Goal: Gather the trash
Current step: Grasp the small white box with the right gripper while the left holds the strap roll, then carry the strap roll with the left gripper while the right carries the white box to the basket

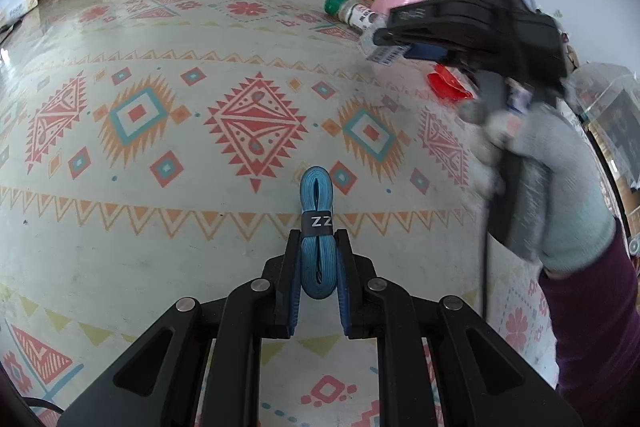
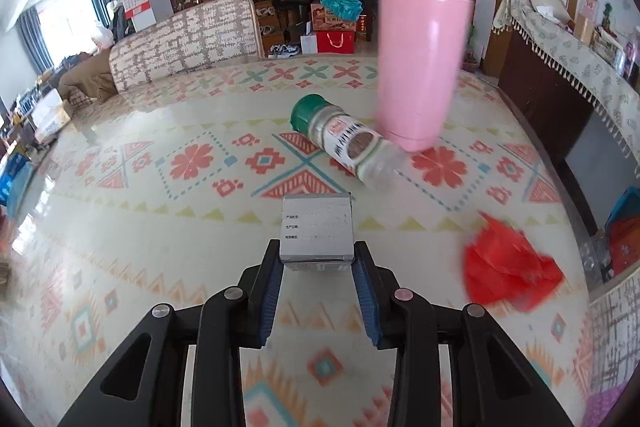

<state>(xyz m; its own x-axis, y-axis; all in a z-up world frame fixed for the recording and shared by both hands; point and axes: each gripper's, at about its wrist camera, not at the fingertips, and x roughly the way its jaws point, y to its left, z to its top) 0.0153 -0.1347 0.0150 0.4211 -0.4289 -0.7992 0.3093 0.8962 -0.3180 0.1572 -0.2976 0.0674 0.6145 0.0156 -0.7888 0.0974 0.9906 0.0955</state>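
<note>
Tongs (image 1: 318, 243) level, gripping blue strap (image 1: 316, 227)

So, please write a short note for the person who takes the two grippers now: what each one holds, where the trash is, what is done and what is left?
Left gripper: shut on a blue strap, above the table.
Right gripper: shut on a small box, also above the table.
On the table: a spice jar lying on its side, a pink bottle upright beside it, a red wrapper to the right.
Done: strap and box are picked up.
Left: no bin is in view, so both still need dropping off. The jar and wrapper probably come next.
</note>
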